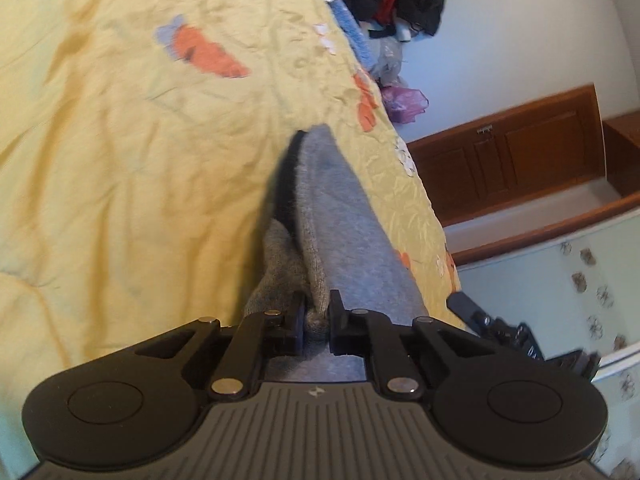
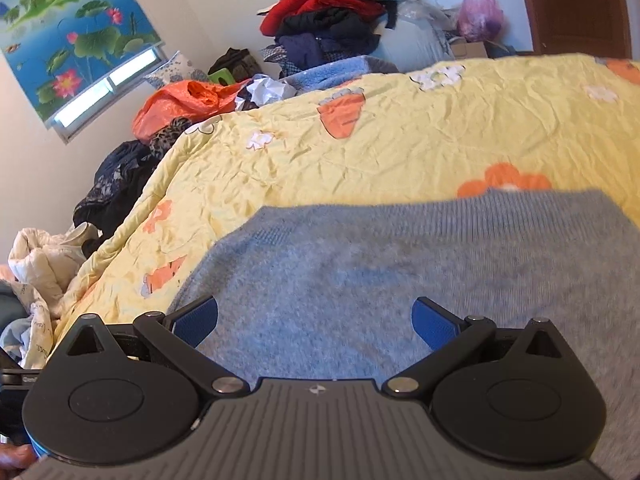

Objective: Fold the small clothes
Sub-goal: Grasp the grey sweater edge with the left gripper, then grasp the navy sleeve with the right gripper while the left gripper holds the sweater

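On the bed, over a yellow quilt (image 2: 400,128) printed with orange flowers, lies the grey sweater (image 2: 400,272) I am folding. My left gripper (image 1: 318,316) has its fingers closed on a bunched fold of the knit, which drapes away from them in a long ridge. My right gripper (image 2: 316,320) hovers over the flat part with fingers spread wide, holding nothing. I judge the sweater soft, light and floppy, not slippery, and best taken at a hem or shoulder edge. Its sleeves and collar are out of view, and the left view is blurred.
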Motion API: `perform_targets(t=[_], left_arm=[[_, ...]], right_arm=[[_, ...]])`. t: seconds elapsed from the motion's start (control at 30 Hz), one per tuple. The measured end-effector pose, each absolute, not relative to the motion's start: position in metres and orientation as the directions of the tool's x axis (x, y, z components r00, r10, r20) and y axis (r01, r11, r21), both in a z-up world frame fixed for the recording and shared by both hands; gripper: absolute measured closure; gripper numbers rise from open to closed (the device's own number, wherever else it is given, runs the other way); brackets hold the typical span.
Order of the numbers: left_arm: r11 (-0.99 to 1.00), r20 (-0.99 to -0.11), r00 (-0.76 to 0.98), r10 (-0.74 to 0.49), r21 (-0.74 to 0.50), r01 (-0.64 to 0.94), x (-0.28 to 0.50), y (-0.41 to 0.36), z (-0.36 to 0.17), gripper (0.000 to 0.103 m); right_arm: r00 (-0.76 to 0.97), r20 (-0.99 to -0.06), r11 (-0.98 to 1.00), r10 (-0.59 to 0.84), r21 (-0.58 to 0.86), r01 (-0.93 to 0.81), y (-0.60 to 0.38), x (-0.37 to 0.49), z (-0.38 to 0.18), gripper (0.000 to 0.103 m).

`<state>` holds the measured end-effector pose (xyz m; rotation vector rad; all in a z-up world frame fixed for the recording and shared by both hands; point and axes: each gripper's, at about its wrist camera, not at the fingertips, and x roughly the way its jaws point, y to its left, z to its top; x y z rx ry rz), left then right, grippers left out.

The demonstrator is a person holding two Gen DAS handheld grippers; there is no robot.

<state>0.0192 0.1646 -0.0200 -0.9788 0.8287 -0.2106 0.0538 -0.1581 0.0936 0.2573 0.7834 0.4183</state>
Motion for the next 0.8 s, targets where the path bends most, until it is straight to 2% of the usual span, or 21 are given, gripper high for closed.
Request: perform_targets(t=[0.27,0.5,0.67,0.73,0.8], left_arm=[[0.752,-0.6,0.631,-0.492,-0.658,-0.038,0.042,0.059,0.018,0.093],[0.864,-0.701,0.569,-0.43,-0.502,0.035,0.05,-0.036,-0.007,0.093],[0.891,-0.701,0.593,-0.395,-0.449,0.063,0.044,-0.062,-0.017,0.093],[0.892,-0.698,0.598,-0.393,-0.448,0.064,0.04,-0.058,-0.023,0.092],[0.869,-0.682,0.597,-0.422,-0.492,0.051,0.038,-0.049,-0.031,0.092]], right_arm=[[0.658,-0.601,0.887,0.454,0.373,-0.27,-0.201,0.065,0.133,0.0],[0.614,-0.642,0.888,0.459,0.345,-0.303,-0.227,0.072,0.123,0.0],[0.573,-0.673,0.884,0.467,0.348,-0.312,-0.224,0.091,0.103,0.0],[0.51,-0.652,0.827,0.56,0.471,-0.306,-0.228,0.108,0.091,0.0],[0.479,-0.569,0.732,0.669,0.617,-0.29,-0.232,0.123,0.081,0.0]])
